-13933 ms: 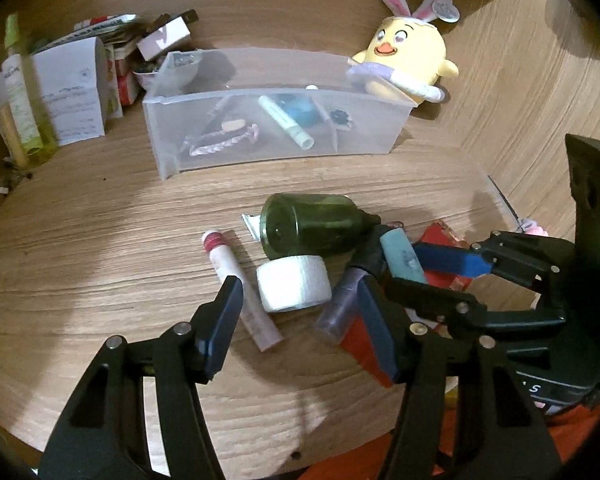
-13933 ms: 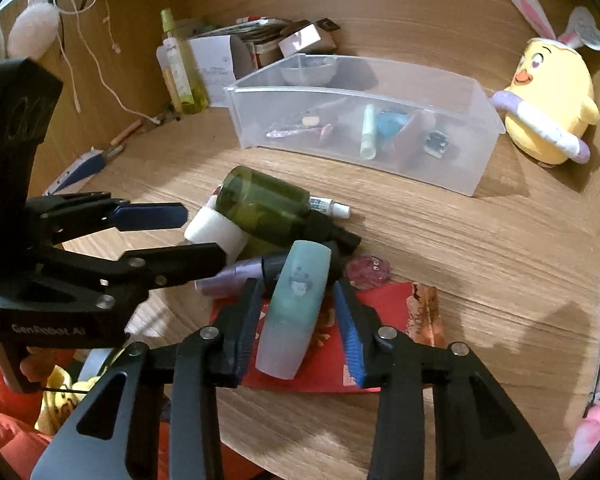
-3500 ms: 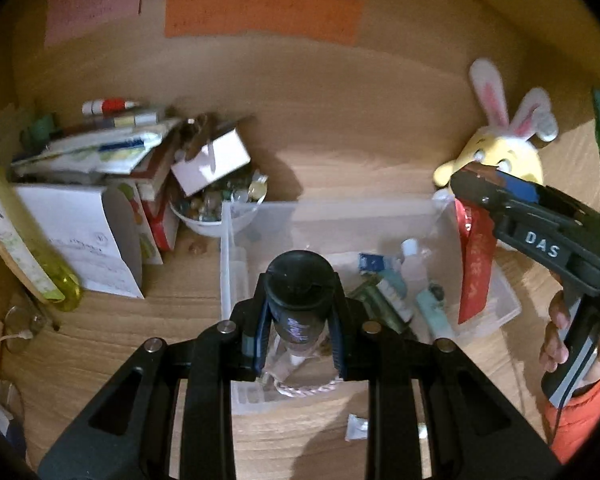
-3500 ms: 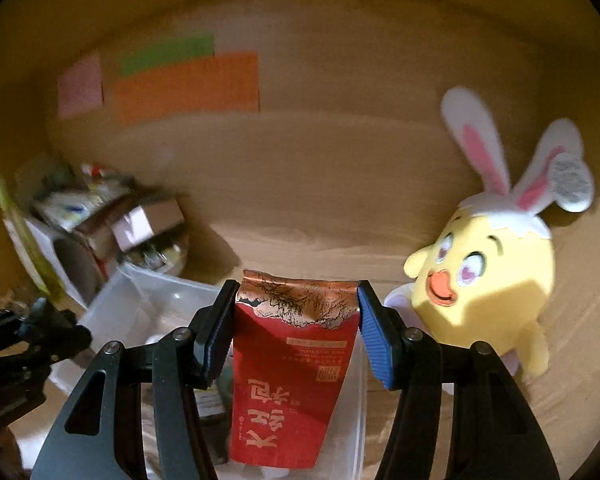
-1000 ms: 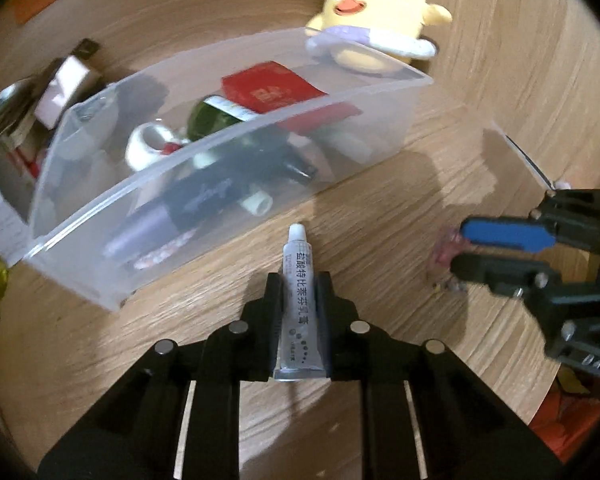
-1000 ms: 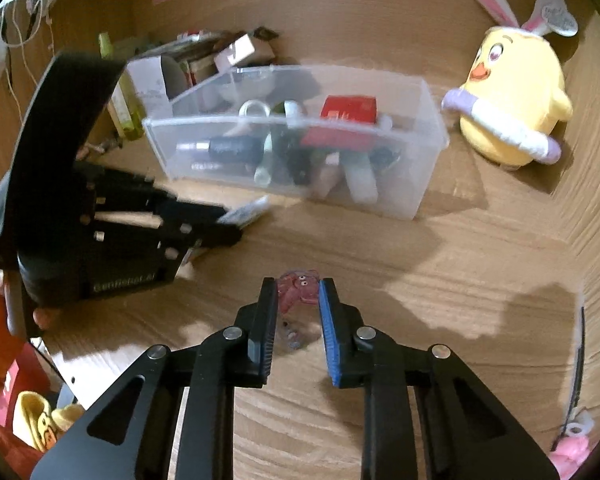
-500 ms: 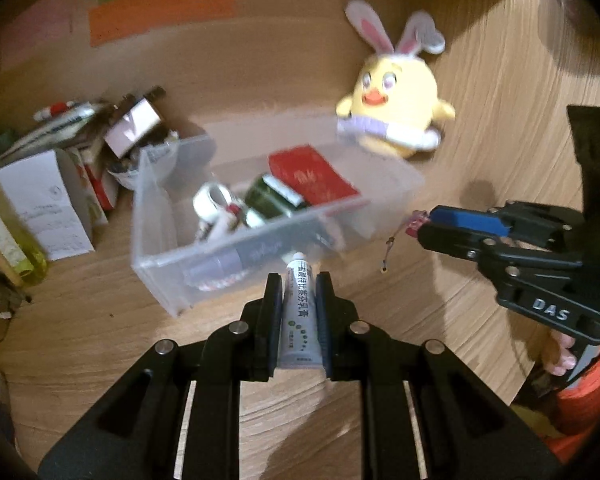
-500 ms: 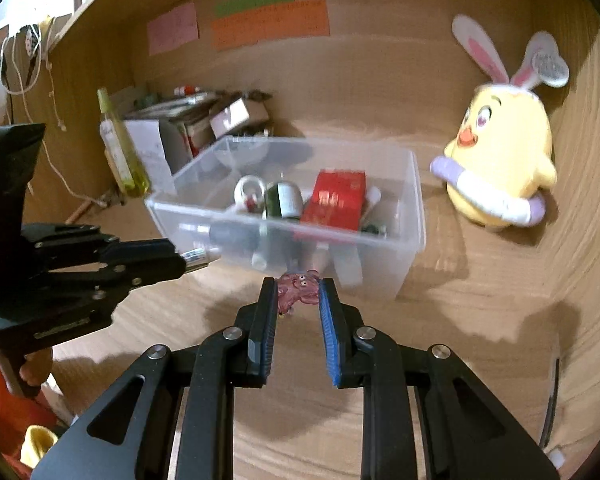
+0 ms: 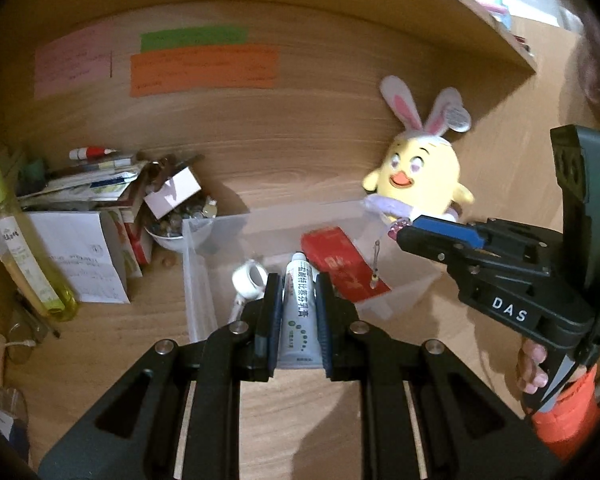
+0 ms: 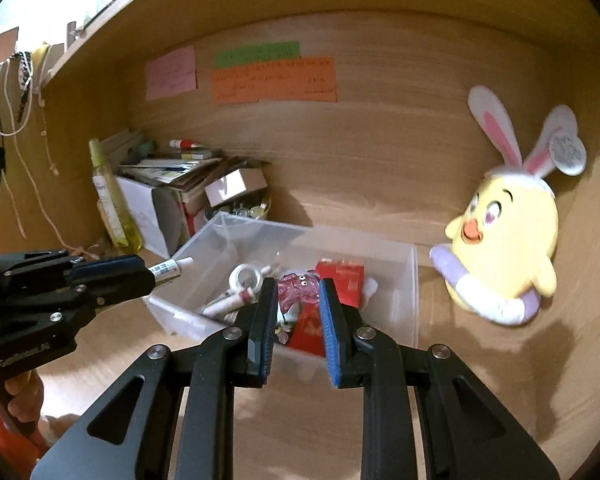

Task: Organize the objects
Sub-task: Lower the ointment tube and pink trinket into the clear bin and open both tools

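Note:
My left gripper (image 9: 298,308) is shut on a small white ointment tube (image 9: 299,304), held above the near edge of the clear plastic bin (image 9: 196,280). The tube's tip (image 10: 176,266) also shows in the right wrist view. My right gripper (image 10: 299,308) is shut on a pink charm (image 10: 298,286) with a dangling chain, held over the bin (image 10: 414,280). The right gripper (image 9: 404,232) also shows in the left wrist view, with the charm (image 9: 396,229) at its tips. The bin holds a red packet (image 10: 340,280), a white tape roll (image 10: 244,276) and tubes.
A yellow plush chick with rabbit ears (image 10: 504,232) sits right of the bin. Left of the bin are a bowl of small items (image 9: 178,222), stacked boxes and papers (image 9: 84,256) and a yellow-green bottle (image 10: 112,200). Sticky notes (image 10: 274,80) hang on the back wall.
Both grippers have risen and moved forward, from the desk in front of the bin to above it. Each still holds its object.

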Action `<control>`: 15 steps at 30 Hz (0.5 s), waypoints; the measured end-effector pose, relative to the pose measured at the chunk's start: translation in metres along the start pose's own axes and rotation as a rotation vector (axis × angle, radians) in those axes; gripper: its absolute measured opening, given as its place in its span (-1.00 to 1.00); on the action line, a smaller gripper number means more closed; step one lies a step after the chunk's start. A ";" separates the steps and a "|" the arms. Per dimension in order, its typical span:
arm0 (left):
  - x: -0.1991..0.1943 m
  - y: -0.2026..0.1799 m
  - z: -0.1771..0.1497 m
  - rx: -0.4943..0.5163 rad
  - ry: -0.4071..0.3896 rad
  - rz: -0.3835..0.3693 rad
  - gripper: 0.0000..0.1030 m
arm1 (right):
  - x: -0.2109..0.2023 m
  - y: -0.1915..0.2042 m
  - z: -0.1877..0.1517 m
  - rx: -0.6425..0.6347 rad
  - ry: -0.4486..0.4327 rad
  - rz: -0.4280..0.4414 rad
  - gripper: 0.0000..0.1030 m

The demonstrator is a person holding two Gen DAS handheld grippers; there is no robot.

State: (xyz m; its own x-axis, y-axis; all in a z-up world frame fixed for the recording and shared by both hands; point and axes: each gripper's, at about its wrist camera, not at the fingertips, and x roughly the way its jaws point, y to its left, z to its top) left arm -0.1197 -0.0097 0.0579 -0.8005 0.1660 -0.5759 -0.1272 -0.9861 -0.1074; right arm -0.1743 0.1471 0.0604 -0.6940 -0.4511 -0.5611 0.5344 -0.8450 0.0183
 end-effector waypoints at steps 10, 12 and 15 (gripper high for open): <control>0.062 0.020 0.004 -0.055 0.111 -0.014 -0.68 | 0.056 -0.010 -0.003 0.007 0.124 -0.017 -0.63; 0.073 0.023 0.000 -0.068 0.135 -0.023 -0.68 | 0.067 -0.013 -0.010 0.012 0.157 -0.013 -0.63; 0.086 0.027 -0.005 -0.077 0.164 -0.023 -0.68 | 0.081 -0.018 -0.018 0.022 0.196 -0.010 -0.63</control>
State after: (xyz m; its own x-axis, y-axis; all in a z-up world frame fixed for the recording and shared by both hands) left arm -0.1887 -0.0219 0.0019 -0.6912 0.1941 -0.6961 -0.0936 -0.9792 -0.1801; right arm -0.2315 0.1309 -0.0002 -0.5908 -0.3795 -0.7119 0.5158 -0.8562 0.0284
